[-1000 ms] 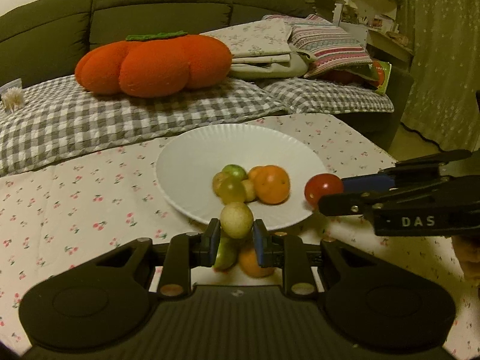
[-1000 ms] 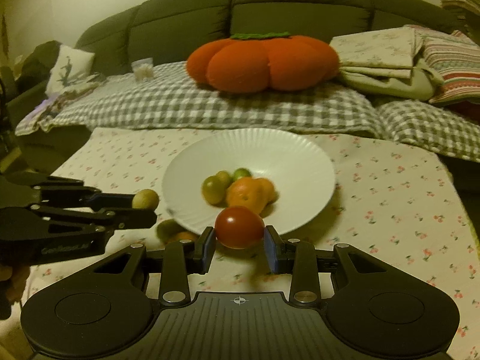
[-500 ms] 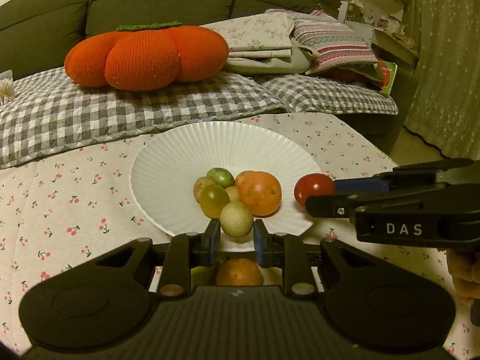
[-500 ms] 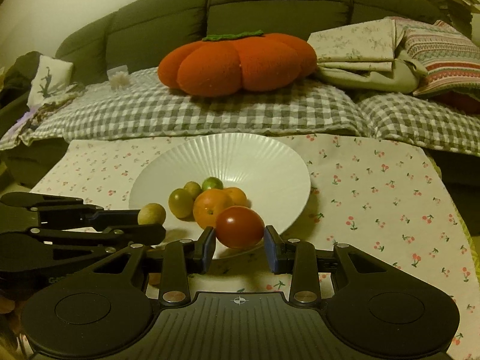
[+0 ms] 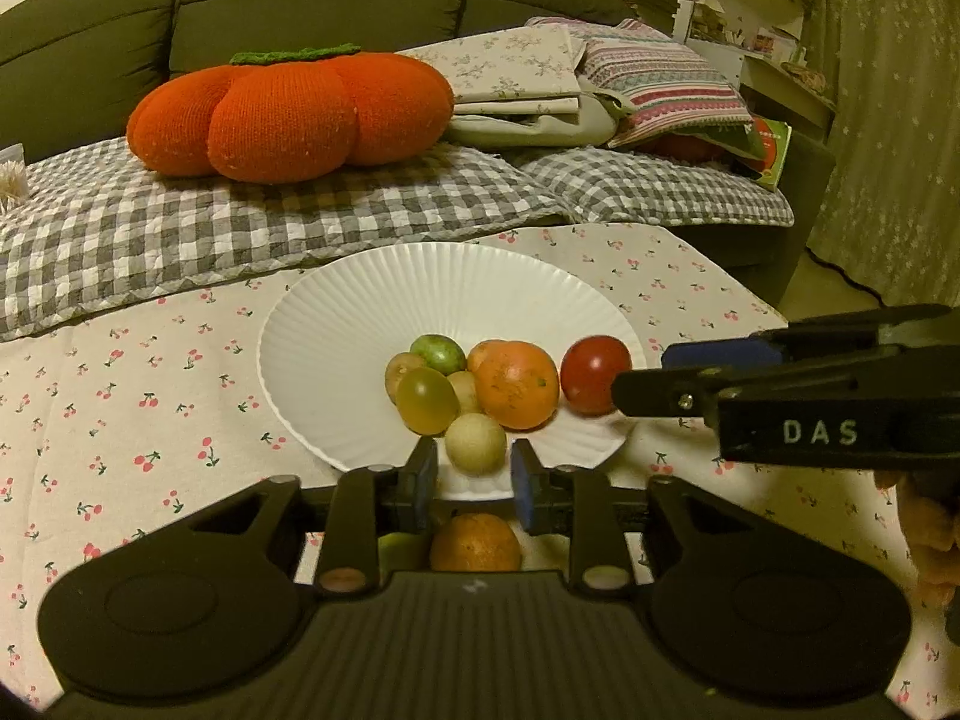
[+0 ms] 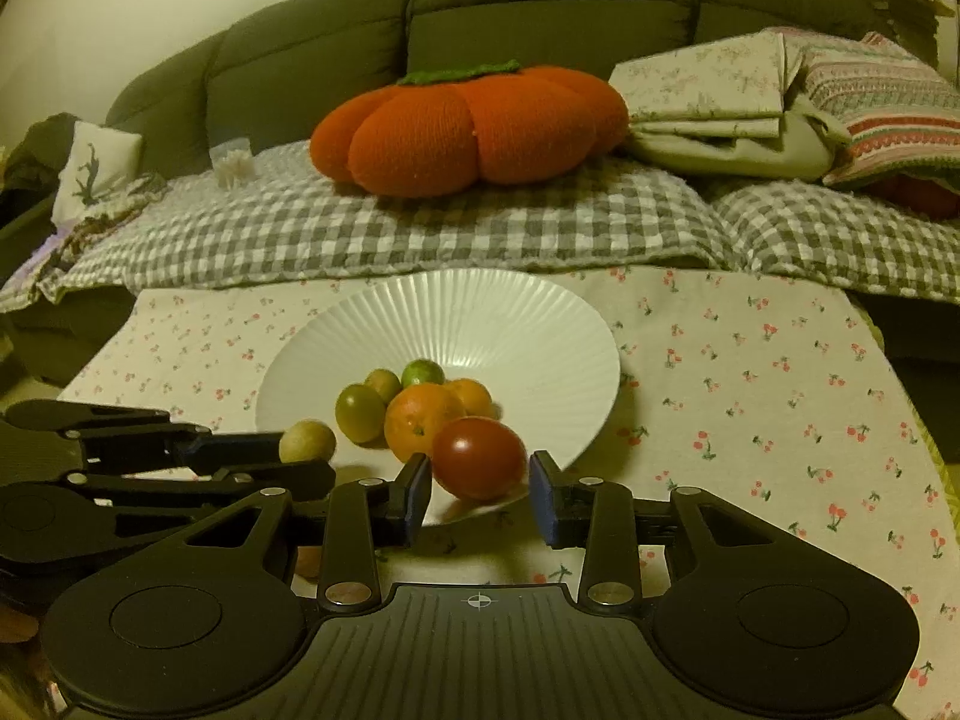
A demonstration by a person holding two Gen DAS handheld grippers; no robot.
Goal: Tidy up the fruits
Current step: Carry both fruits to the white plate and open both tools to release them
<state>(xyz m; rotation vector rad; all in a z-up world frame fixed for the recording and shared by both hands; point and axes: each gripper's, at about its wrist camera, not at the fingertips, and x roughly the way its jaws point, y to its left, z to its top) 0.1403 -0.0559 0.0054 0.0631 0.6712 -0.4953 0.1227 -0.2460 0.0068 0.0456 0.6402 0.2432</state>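
A white ribbed plate (image 5: 336, 336) (image 6: 540, 330) on the cherry-print cloth holds several small green fruits and oranges (image 5: 519, 384) (image 6: 423, 423). My left gripper (image 5: 474, 480) is open; a pale round fruit (image 5: 475, 443) (image 6: 307, 441) lies on the plate's near rim just past its fingertips. My right gripper (image 6: 480, 495) is open; a red tomato (image 6: 479, 457) (image 5: 595, 367) rests on the plate's near edge between its spread fingertips. An orange (image 5: 475, 543) and a green fruit (image 5: 401, 549) lie on the cloth under the left gripper.
A sofa with checked blankets (image 5: 240, 222) runs along the table's far side, bearing an orange pumpkin cushion (image 5: 288, 114) (image 6: 468, 126) and folded linens (image 5: 528, 84). The table's right edge (image 5: 750, 294) drops to the floor by a curtain.
Both grippers moved forward over the plate's near rim and opened. The pale fruit and the tomato left the jaws and now sit on the plate.
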